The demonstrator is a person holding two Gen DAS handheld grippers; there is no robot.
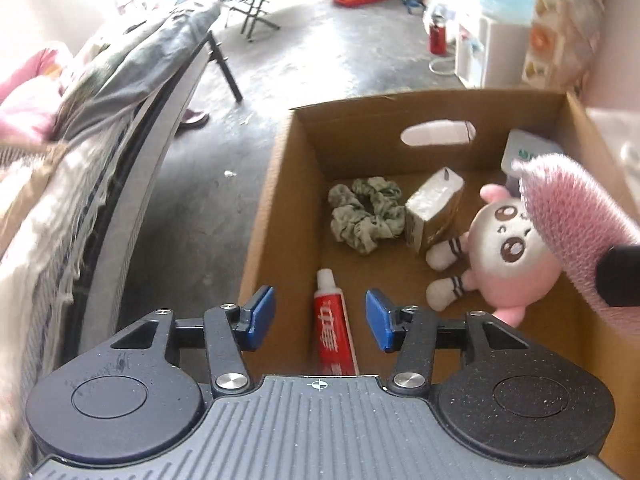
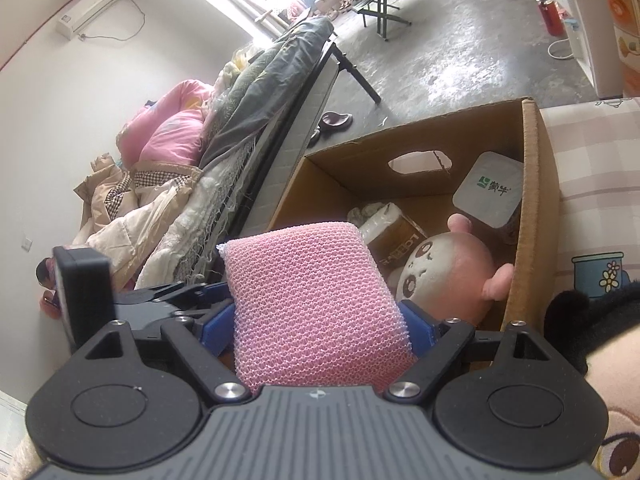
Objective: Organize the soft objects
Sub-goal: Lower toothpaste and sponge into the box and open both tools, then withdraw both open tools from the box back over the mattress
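Note:
My left gripper (image 1: 320, 320) hangs open over the near left corner of a cardboard box (image 1: 280, 208). Below the gap between its blue pads lies a red and white toothpaste tube (image 1: 334, 324) on the box floor, untouched by the pads. Also in the box are a green scrunchie (image 1: 366, 214) and a pink and white plush toy (image 1: 500, 252). My right gripper (image 2: 316, 320) is shut on a pink mesh sponge (image 2: 316, 292), held above the box's near edge. The same sponge (image 1: 576, 216) shows at the right of the left wrist view.
The box (image 2: 532, 200) also holds a wrapped block (image 1: 434, 206) and a white carton with a green logo (image 2: 490, 190). A bed piled with bedding (image 2: 192, 184) stands to the left. A second plush toy with black hair (image 2: 608, 352) lies at the lower right on a patterned cover.

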